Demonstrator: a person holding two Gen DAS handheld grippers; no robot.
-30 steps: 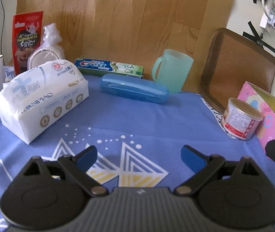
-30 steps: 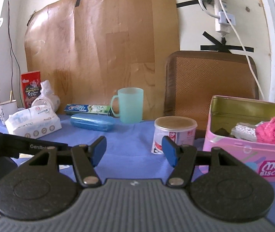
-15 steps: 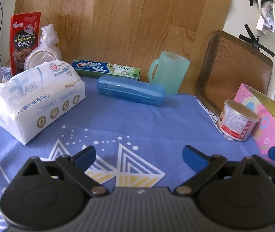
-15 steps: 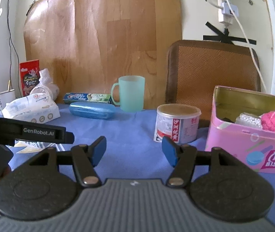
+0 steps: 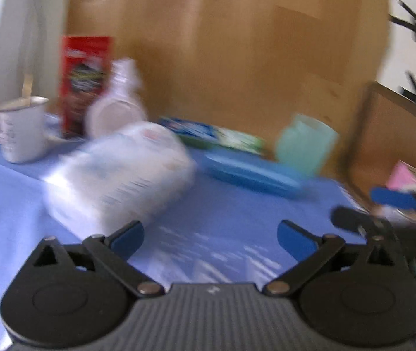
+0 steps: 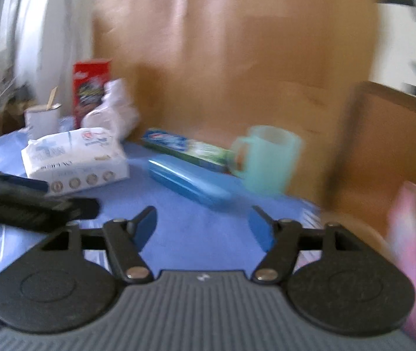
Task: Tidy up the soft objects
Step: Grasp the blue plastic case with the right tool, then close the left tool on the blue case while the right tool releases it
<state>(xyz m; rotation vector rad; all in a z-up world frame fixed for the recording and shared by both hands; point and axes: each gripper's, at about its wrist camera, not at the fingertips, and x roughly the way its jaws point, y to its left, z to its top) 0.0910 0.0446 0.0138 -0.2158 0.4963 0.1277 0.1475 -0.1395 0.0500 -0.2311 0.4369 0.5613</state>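
Observation:
A white soft tissue pack [image 5: 117, 175] lies on the blue tablecloth, just beyond my left gripper's left finger; it also shows in the right wrist view [image 6: 75, 158]. My left gripper [image 5: 211, 235] is open and empty, low over the cloth. My right gripper [image 6: 203, 225] is open and empty, facing a blue case [image 6: 187, 181]. A pink biscuit tin [image 6: 412, 234] sits at the far right, blurred. Both views are motion-blurred.
A blue case [image 5: 252, 172], toothpaste box [image 5: 211, 134], teal mug [image 5: 304, 146], white cup [image 5: 22, 128], red snack bag [image 5: 83, 82] and bagged bowls [image 5: 114, 111] line the back. A brown tray [image 5: 395, 134] leans at right. The left gripper's body [image 6: 26, 201] crosses the right view.
Both grippers have swung left and moved forward; the tissue pack is now closer to my left gripper. The tin and can have slid to the right edge. Jaws stay open.

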